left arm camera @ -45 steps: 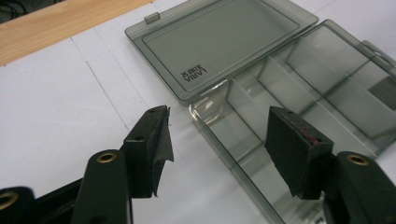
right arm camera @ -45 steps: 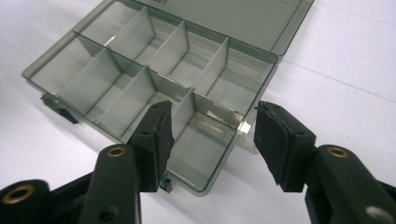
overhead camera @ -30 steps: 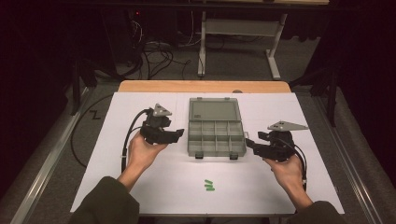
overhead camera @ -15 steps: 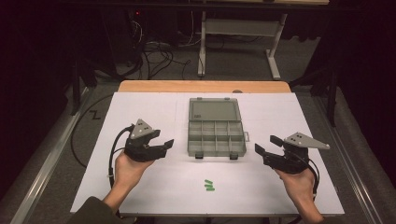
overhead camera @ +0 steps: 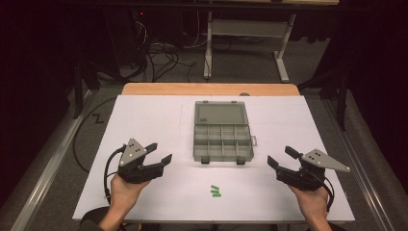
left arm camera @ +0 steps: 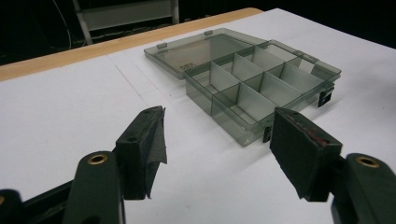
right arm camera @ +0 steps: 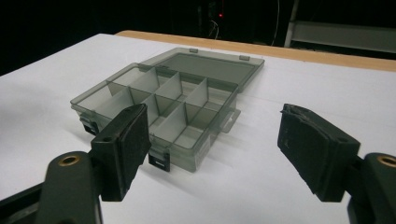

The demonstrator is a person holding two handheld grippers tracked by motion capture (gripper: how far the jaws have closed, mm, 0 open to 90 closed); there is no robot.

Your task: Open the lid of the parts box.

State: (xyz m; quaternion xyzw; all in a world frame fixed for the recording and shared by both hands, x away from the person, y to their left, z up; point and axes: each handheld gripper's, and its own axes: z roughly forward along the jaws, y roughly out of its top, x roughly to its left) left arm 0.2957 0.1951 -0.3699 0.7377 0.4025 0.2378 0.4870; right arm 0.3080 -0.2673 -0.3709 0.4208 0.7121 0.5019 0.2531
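A grey see-through compartment box lies open in the middle of the white table, its lid folded flat toward the far side and its compartments empty. A few small green pieces lie on the sheet in front of it. My left gripper hovers to the box's near left, and my right gripper to its near right. Both point at the box and stand apart from it. The jaws of both have just been opening, with nothing between them. The left gripper view and the right gripper view show the box beyond the spread pads.
The white sheet covers the table, with a wooden strip along its far edge. Beyond that are a dark floor with cables and a metal stand. Metal rails run along both sides of the table.
Both hands have drawn back from the sides of the box toward the near edge of the table and sunk a little. Both pairs of jaws stand wider apart.
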